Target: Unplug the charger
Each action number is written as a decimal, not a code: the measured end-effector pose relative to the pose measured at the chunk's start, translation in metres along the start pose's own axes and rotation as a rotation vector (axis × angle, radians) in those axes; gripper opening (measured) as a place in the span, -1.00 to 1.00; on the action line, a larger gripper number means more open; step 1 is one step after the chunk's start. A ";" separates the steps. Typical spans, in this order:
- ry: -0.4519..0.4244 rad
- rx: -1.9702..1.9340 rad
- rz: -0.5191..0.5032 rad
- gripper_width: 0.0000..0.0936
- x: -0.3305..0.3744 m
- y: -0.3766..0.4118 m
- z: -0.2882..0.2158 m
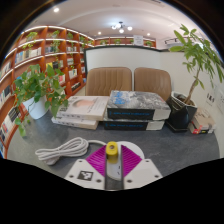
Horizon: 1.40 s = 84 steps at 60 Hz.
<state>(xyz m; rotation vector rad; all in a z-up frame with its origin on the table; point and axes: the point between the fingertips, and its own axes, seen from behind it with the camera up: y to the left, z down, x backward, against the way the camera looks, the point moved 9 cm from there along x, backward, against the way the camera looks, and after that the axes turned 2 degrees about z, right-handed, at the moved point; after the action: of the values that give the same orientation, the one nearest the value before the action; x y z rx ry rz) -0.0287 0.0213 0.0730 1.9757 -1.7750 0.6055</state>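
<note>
Gripper view: the gripper (113,158) sits at six o'clock, its magenta pads (99,160) angled inward toward a small yellow object (112,149) lodged between the fingertips; both fingers appear to press on it, though the contact is hard to confirm. That object may be the charger's plug, but this is a judgement. A coiled white cable (62,151) lies on the grey table (170,150) at nine o'clock, just beside the fingers. Beyond, at twelve o'clock, a printer (137,106) and a white box (82,108) stand side by side. A potted plant (40,92) stands at ten o'clock. Risk: pulling at an angle could let the small piece slip, or drag the cable.
</note>
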 end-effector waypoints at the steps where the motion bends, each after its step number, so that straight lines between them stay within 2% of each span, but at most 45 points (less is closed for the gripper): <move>1: -0.008 -0.006 0.002 -0.75 -0.002 -0.001 -0.002; 5: -0.006 -0.049 -0.007 -0.89 -0.002 -0.001 -0.001; 18: 0.013 -0.054 -0.016 -0.90 -0.002 -0.002 -0.002; 24: 0.075 -0.064 -0.029 -0.94 0.000 -0.001 -0.012; 27: -0.022 -0.104 -0.049 -0.94 0.017 -0.008 -0.053; 34: -0.281 -0.114 0.013 -0.94 0.105 -0.049 -0.160; 38: -0.373 -0.086 0.073 -0.93 0.156 -0.081 -0.188; 43: -0.407 -0.055 0.188 -0.92 0.190 -0.121 -0.193; 49: -0.344 -0.031 0.277 -0.91 0.189 -0.155 -0.158; 50: -0.333 -0.026 0.289 -0.92 0.193 -0.163 -0.135; 51: -0.309 -0.026 0.292 -0.92 0.183 -0.173 -0.142; 54: -0.243 -0.028 0.294 -0.91 0.164 -0.183 -0.117; 57: -0.165 -0.049 0.275 -0.91 0.140 -0.191 -0.088; 59: -0.125 -0.073 0.257 -0.91 0.132 -0.179 -0.050; 65: -0.016 -0.121 0.181 -0.92 0.084 -0.196 -0.021; 75: 0.079 -0.150 0.107 -0.92 0.037 -0.199 0.017; 80: 0.147 -0.166 0.100 -0.82 0.025 -0.203 0.032; 82: 0.114 -0.183 0.081 -0.79 0.023 -0.202 0.028; 84: 0.130 -0.191 0.083 -0.74 0.022 -0.205 0.030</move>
<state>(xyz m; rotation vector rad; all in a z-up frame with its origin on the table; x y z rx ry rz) 0.1787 0.0071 0.0574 1.7044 -1.7713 0.5547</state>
